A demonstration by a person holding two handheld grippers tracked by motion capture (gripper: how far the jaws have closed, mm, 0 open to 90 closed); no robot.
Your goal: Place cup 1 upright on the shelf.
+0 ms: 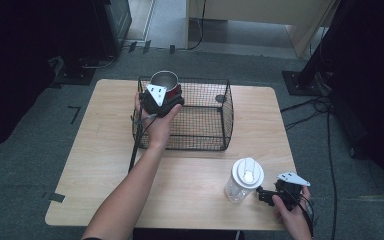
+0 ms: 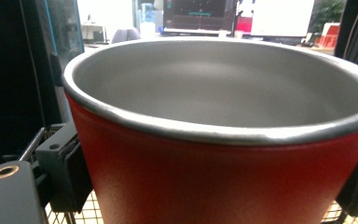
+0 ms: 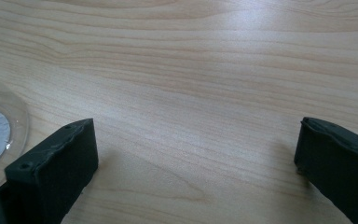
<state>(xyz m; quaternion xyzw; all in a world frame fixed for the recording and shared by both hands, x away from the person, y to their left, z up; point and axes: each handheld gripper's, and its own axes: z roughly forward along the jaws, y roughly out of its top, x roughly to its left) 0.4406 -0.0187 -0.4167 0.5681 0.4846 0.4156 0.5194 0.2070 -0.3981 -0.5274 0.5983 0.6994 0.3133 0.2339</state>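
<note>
The left gripper (image 1: pixel 164 95) clamps a red cup (image 1: pixel 164 80) at the wire basket's (image 1: pixel 227 112) far left corner, above the desk (image 1: pixel 105 150). The left gripper view shows its steel inside. The right gripper (image 1: pixel 261 194), jaws apart, rests beside a plastic bottle (image 1: pixel 244 179).

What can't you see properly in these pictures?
- The red cup: its bottom is cut off by the lower edge of the left gripper view; in the high view the left gripper covers its side.
- The clear bottle: its contents are too small to tell in the high view; the right gripper view's left edge cuts off all but its base.
- The wire basket: the hand hides its floor under the cup.
</note>
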